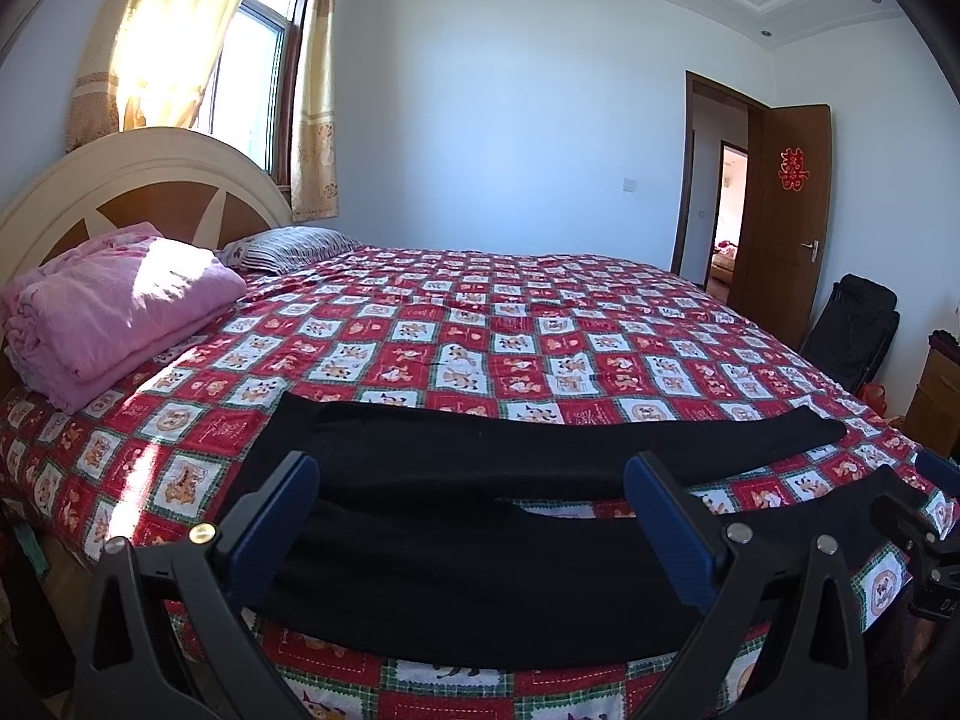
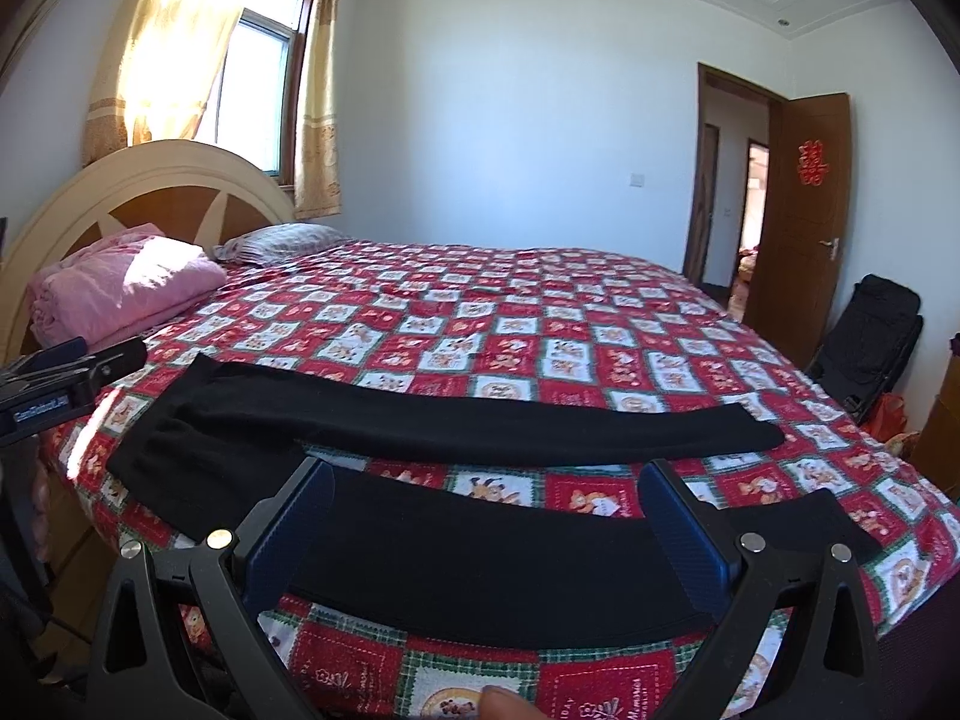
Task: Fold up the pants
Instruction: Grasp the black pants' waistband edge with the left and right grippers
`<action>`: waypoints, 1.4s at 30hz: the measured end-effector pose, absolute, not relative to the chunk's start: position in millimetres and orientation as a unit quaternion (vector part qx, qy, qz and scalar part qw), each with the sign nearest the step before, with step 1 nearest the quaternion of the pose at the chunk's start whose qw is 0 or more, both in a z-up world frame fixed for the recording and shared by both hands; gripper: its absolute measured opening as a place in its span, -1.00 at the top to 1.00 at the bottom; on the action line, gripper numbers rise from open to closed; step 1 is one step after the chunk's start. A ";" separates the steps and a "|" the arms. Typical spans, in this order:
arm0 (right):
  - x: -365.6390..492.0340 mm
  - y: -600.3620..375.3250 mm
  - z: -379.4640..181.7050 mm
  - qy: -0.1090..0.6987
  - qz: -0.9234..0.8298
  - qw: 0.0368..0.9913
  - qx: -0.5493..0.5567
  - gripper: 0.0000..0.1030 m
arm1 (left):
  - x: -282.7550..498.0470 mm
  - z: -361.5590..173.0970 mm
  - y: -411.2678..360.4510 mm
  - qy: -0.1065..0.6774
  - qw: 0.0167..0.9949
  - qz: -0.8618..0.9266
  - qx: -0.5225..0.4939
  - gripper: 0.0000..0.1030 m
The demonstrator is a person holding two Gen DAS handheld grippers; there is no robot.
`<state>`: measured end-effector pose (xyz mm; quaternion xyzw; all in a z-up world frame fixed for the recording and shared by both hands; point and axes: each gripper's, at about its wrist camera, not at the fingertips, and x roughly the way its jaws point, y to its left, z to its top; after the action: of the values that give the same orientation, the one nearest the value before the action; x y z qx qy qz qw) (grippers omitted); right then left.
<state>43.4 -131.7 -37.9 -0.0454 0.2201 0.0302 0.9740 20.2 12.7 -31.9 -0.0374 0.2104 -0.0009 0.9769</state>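
While both tongs hover at the near edge of the bed (image 1: pixel 540 312), the black pants (image 1: pixel 480 456) lie flat on the red patchwork bedspread (image 2: pixel 540 324), stretched sideways along that near edge. Waist end sits toward the headboard (image 1: pixel 150 180); the two legs run away from the headboard, split apart, with a wedge of bedspread showing between them. Far leg lies straight, its cuff pointing away from the headboard. Near leg lies closest to the bed's edge.

Left tongs (image 1: pixel 471 516): blue-padded fingers spread wide, nothing held. They frame the pants near the crotch and waist; whether the pads touch the cloth, cannot tell.

Right tongs (image 2: pixel 486 522): also spread wide, empty. They frame the near leg, further from the headboard than the left pair. A fingertip (image 2: pixel 504 705) shows at the bottom edge of the right wrist view.

Each wrist view catches a bit of the other tool: left one at the left edge of the right wrist view, toward the headboard.

Against the headboard, a folded pink blanket (image 1: pixel 120 312) in a patch of sun, and a striped pillow (image 1: pixel 294 246) beside it. Curtained window (image 1: pixel 252 60) above the headboard. Beyond the bed's foot, an open brown door (image 2: pixel 804 204) with a red paper ornament, and a black chair (image 2: pixel 870 336) just below it.
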 end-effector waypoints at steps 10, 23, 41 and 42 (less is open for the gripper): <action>77.7 -148.2 -76.5 0.275 0.037 0.960 -0.037 -0.98 | 121.5 -82.3 121.6 0.265 0.959 0.089 -0.051 -1.00; 116.4 -197.6 -125.9 0.359 0.013 0.933 0.020 -0.47 | 248.4 -116.1 192.3 0.348 0.935 0.044 -0.047 -0.79; 175.8 -282.3 -112.3 0.390 -0.039 0.917 0.076 0.19 | 294.6 -150.1 199.7 0.418 0.906 -0.026 -0.058 0.15; 179.0 -289.6 -107.7 0.388 -0.046 0.917 0.076 0.19 | 294.6 -150.3 199.3 0.418 0.906 -0.025 -0.055 0.18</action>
<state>179.0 -289.6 -107.7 0.0759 0.3878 -0.0461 0.9175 294.6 199.3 -150.3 -0.0550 0.4180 -0.0255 0.9064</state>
